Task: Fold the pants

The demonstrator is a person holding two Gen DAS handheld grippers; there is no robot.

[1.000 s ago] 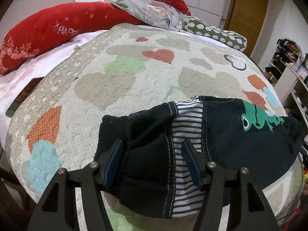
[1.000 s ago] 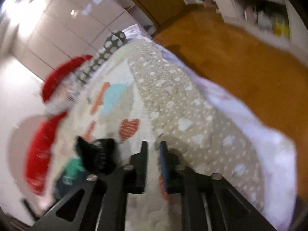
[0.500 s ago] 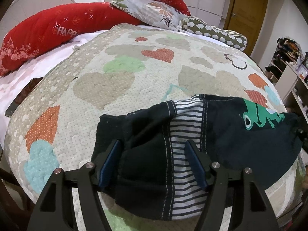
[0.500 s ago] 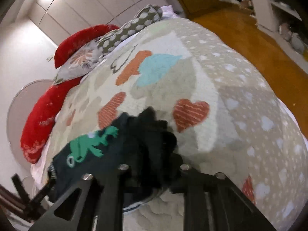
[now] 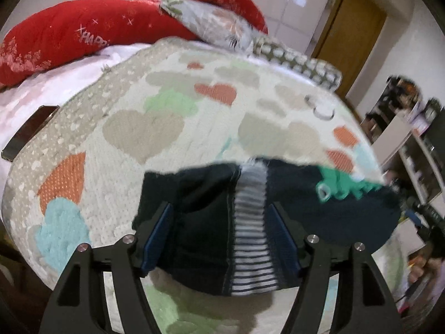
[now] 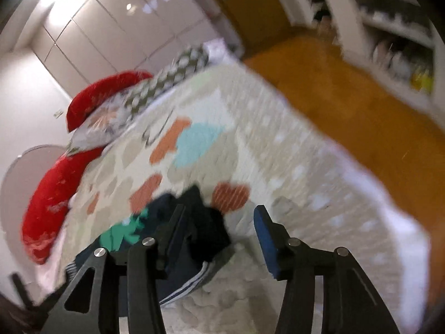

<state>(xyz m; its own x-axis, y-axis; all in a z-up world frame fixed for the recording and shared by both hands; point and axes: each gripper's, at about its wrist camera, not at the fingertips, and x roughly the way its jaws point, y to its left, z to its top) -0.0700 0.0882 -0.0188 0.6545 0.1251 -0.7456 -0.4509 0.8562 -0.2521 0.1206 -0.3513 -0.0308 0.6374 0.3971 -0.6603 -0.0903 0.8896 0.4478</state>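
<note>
Heart-print quilt (image 5: pixel 144 130) carries the pants (image 5: pixel 205 222), bunched near its front edge. Left gripper (image 5: pixel 221 232) and right gripper (image 6: pixel 219 235) both spread, straddling cloth (nothing pinched). Risk: closing here grabs several layers, fold goes lopsided.

A heart-patterned quilt (image 5: pixel 172 128) fills the middle of the frame. Along the top lie a long red pillow (image 5: pixel 69 33), a grey floral pillow (image 5: pixel 214 27) and a dotted pillow (image 5: pixel 300 64). A wooden door (image 5: pixel 350 36) stands upper right; shelves (image 5: pixel 417 150) line the right edge.
</note>
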